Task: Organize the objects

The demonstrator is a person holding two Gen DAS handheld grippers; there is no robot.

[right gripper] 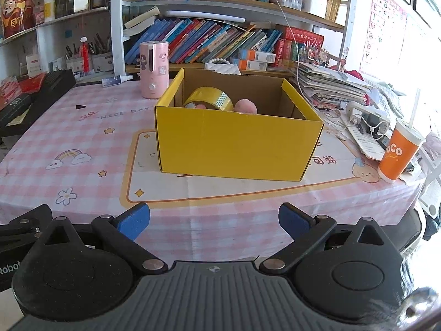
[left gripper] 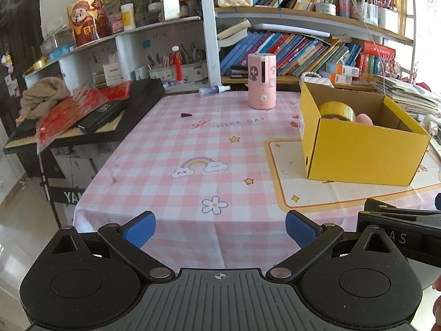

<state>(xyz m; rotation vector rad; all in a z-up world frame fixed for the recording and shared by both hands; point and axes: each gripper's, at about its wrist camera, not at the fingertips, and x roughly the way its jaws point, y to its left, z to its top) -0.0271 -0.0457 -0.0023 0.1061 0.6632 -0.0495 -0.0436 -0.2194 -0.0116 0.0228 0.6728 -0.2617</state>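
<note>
Both claws — left claw [left gripper: 219, 227], right claw [right gripper: 213, 222] — released, empty; tablecloth [right gripper: 91, 138] lettered "NICE DAY".

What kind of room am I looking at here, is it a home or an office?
Most likely a home study or a child's room. Crowded shelves of colourful books line the wall, a pink-and-white checked tablecloth with rainbow cartoons covers the table, and an alphabet poster hangs by the window.
</note>
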